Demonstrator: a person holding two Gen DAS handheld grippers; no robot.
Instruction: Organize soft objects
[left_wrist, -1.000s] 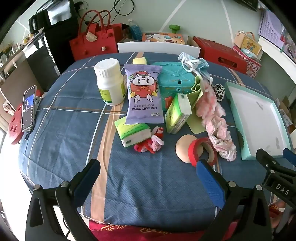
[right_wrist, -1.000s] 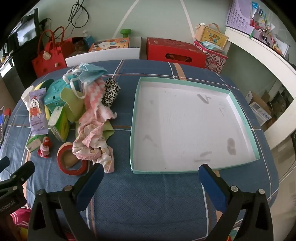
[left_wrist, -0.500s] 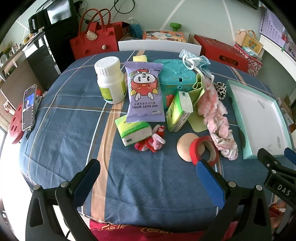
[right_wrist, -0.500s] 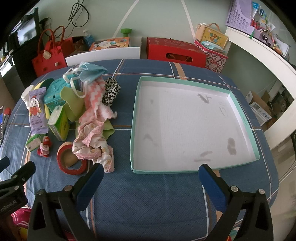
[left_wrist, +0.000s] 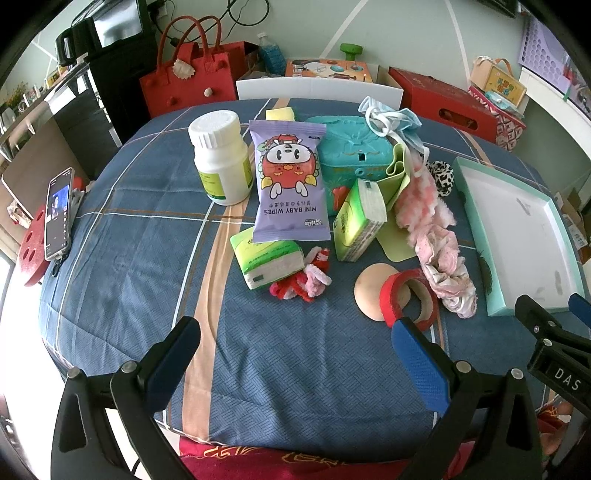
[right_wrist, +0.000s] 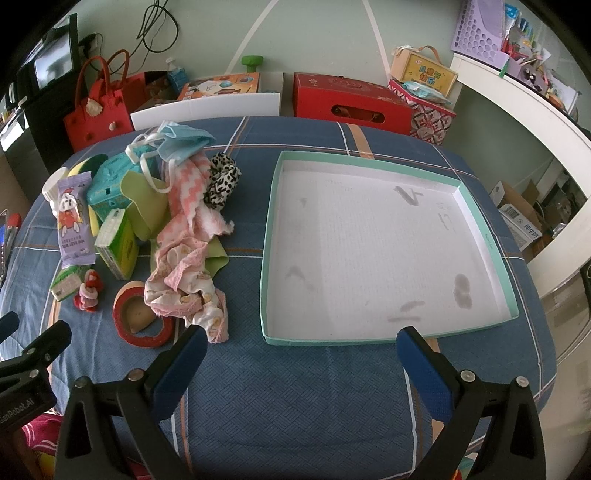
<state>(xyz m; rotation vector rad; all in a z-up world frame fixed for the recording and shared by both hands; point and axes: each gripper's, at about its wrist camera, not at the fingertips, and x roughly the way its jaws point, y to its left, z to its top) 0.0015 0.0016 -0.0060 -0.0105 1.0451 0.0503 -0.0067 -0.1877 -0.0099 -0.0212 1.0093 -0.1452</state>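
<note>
A heap of soft things lies left of the teal-rimmed white tray (right_wrist: 269, 236): a pink cloth (right_wrist: 184, 258) (left_wrist: 439, 251), a blue face mask (right_wrist: 181, 142) (left_wrist: 391, 114), a leopard scrunchie (right_wrist: 221, 181), two green tissue packs (left_wrist: 269, 260) (left_wrist: 360, 221), a purple baby-wipes pack (left_wrist: 290, 184) and a red-and-pink fuzzy toy (left_wrist: 303, 282). My left gripper (left_wrist: 299, 347) hovers open above the near table edge, short of the tissue pack. My right gripper (right_wrist: 301, 354) hovers open in front of the tray's near rim, which holds nothing.
A white pill bottle (left_wrist: 219, 157), a teal plastic box (left_wrist: 349, 155), a red tape roll (left_wrist: 410, 297) on a tan disc, and a green silicone sheet (right_wrist: 147, 203) mix with the pile. A phone (left_wrist: 57, 214) sits at the table's left edge. Red bags and boxes stand behind.
Both views have shifted slightly; the grippers drifted a little toward the table, staying open. Nothing on the table moved.
</note>
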